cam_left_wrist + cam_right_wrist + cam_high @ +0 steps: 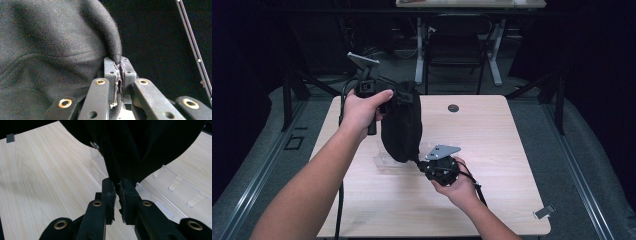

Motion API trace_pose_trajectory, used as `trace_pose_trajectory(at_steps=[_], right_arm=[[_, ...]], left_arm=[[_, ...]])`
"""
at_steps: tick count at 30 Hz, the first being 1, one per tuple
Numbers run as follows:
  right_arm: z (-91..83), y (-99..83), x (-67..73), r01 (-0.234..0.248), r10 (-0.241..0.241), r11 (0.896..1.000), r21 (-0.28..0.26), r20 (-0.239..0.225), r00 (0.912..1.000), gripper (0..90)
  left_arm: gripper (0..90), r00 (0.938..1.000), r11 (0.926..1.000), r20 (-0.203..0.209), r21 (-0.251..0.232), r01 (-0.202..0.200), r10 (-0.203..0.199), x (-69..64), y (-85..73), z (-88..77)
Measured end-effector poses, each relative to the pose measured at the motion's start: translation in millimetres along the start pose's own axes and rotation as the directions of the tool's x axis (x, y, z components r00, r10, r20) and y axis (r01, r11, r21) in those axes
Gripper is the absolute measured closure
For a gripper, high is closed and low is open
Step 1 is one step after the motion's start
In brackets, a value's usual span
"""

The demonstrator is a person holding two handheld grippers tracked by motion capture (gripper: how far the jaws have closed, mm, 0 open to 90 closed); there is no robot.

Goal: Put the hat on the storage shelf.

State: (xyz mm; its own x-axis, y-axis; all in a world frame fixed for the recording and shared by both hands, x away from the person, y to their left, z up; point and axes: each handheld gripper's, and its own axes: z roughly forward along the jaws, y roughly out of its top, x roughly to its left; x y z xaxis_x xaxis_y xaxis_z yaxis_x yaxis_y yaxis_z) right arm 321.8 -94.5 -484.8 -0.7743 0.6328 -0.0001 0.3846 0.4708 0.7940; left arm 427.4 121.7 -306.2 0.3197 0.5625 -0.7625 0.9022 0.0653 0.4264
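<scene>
High view shows a black cloth bag [402, 125] hanging upright over the middle of the wooden table [492, 130], its bottom just above or touching a clear plastic rack [384, 161] that lies flat on the wood. The left gripper [388, 98] holds the bag's gathered top at about twelve o'clock; in the left gripper view its jaws are closed tight on a fold of the bag [50, 45]. The right gripper [421, 162] meets the bag's lower edge at about five o'clock. In the right gripper view its jaws are pinched on the bag's lowest edge [140, 142], with the rack [172, 187] just behind.

The risk is in that lower pinch: I judge it catches little cloth, so a pull could let the fabric slide out and the bag swing. A hard tug between the two grips could also drag the top fold free. A swinging bag may knock the light rack across the table toward the small grey clip [544, 211] near the four o'clock corner.
</scene>
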Motion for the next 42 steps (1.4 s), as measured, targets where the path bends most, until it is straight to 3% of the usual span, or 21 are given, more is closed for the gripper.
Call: trace_pose_trajectory(at_steps=[11,14,15,18,23,28,32,36,38,42], right_arm=[[-0.3,-10.1,-3.0,-0.036,0.036,0.999,-0.007,-0.011,0.9993,84.0],[-0.6,-10.2,-2.6,-0.033,0.033,0.999,-0.008,-0.007,0.9994,84.4],[-0.5,-10.3,-1.6,-0.027,0.027,1.0,-0.008,-0.006,0.9996,84.9],[-0.1,-10.6,0.1,-0.026,0.026,1.0,-0.009,0.002,0.9997,85.1],[-0.1,-11.7,-0.3,-0.023,0.023,1.0,-0.009,0.002,0.9997,85.5],[0.1,-12.9,1.1,-0.003,0.003,1.0,0.0,0.018,0.9998,85.9],[1.1,-16.8,-0.8,-0.013,0.013,1.0,-0.001,0.013,0.9998,86.0],[5.1,-23.4,-2.9,-0.008,0.006,0.999,0.05,0.042,0.9991,86.3],[7.9,-28.4,-6.0,-0.053,0.052,0.998,0.024,0.024,0.9983,86.4],[6.4,-30.1,-7.2,-0.042,0.041,0.999,0.033,0.031,0.9987,86.3]], left_arm=[[82.2,0.9995,0.9996,0.025,0.021,-0.021,0.02,-6.4,-3.1,13.8],[76.2,0.9992,0.9995,0.028,0.013,-0.028,0.027,-7.1,-3.2,12.5],[72.0,0.9989,0.999,0.028,-0.024,-0.036,0.037,-7.7,-3.1,8.2],[63.5,0.9987,0.9985,0.043,-0.049,-0.024,0.026,-6.8,-2.0,2.2],[63.8,0.9993,0.9971,0.017,-0.068,-0.033,0.034,0.0,-0.7,-13.2],[64.2,0.9997,0.9967,-0.004,-0.079,-0.022,0.022,11.1,-1.5,-26.1],[64.2,0.9998,0.9963,-0.019,-0.086,-0.004,0.002,21.8,-3.1,-34.6],[64.4,0.9995,0.9961,-0.031,-0.088,0.007,-0.01,33.3,-5.3,-40.1],[64.6,0.9993,0.9961,-0.032,-0.087,0.016,-0.019,38.3,-7.0,-42.0],[64.6,0.998,0.9966,-0.06,-0.082,0.015,-0.02,49.5,-11.1,-46.2]])
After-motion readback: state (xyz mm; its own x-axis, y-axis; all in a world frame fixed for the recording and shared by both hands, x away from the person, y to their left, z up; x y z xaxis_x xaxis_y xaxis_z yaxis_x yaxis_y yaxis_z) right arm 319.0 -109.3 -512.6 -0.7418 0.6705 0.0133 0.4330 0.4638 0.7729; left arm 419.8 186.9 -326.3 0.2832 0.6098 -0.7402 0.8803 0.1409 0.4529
